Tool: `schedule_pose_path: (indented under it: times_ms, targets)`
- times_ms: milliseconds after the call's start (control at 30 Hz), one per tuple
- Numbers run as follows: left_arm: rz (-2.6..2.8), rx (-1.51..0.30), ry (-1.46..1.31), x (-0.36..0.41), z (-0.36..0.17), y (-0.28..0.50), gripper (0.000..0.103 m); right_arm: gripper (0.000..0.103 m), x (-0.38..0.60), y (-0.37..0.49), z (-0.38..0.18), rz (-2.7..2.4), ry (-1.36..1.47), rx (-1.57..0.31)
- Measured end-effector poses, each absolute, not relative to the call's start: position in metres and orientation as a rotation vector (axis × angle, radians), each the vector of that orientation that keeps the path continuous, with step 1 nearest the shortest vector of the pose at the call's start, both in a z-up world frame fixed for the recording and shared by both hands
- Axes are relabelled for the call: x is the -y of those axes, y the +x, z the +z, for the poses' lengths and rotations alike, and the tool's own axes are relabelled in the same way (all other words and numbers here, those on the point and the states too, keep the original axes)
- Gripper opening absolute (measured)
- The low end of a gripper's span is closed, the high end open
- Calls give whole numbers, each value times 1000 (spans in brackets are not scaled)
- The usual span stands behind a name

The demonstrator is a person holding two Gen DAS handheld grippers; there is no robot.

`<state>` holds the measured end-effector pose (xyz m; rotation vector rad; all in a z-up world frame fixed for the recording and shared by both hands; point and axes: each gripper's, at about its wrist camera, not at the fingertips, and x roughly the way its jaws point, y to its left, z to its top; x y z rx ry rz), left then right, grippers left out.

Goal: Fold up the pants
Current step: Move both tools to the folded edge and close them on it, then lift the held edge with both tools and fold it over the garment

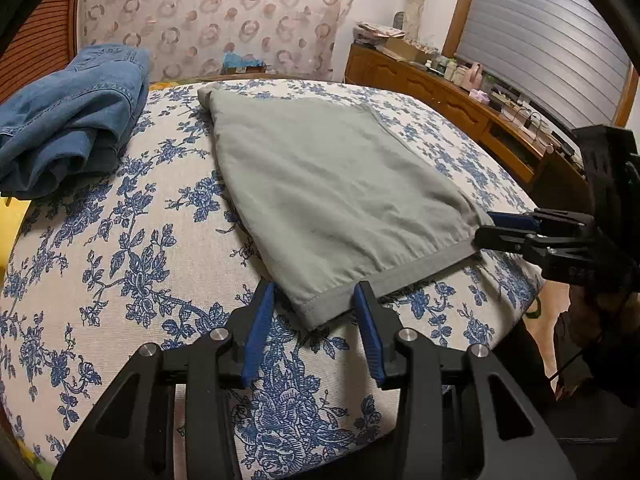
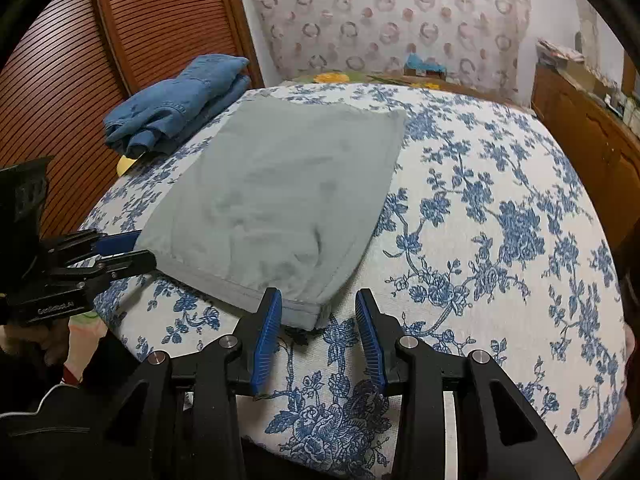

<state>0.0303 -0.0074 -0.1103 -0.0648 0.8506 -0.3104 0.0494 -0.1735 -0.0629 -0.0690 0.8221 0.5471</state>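
- Fingers of the left gripper (image 1: 314,308) stood wide apart, with the near hem corner of the grey pants (image 1: 320,184) lying between the blue pads, untouched by either as far as the view allowed.
- Fingers of the right gripper (image 2: 318,312) were likewise spread wide, the other hem corner of the pants (image 2: 276,196) lying between them, close against the left pad; whether cloth and pad touched could not be told.
- Seen from the left wrist, the right gripper (image 1: 490,228) reached in sideways to the far end of the hem.
- Beyond both sets of fingers the pants lay folded flat on the blue-flowered bedspread (image 1: 120,248), hem nearest, the rest stretching away from the fingertips.
- Farther off, to the left of the fingers, a bundle of blue denim (image 1: 72,120) sat on the bedspread, apart from the pants.
- Farthest to the right stood a cluttered wooden dresser (image 1: 440,92).
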Motion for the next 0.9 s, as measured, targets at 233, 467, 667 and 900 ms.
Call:
schedule_pose_path:
  times_ms: [233,467,667,900]
  targets:
    - [-298,-834,-62,8,-112,28,41,40,163,49,-70,569,-66,-837]
    - [-299,-821,-70,9,-114,23,30,30,158,48,-73,557,-99,-812]
    - [-308,-817,-69,10,-113,23,16,14,155,46,-76,588,-101,-804]
    - [-343,-770,-92,5,-94,19,12,13,161,45,-66,615,-78,-776]
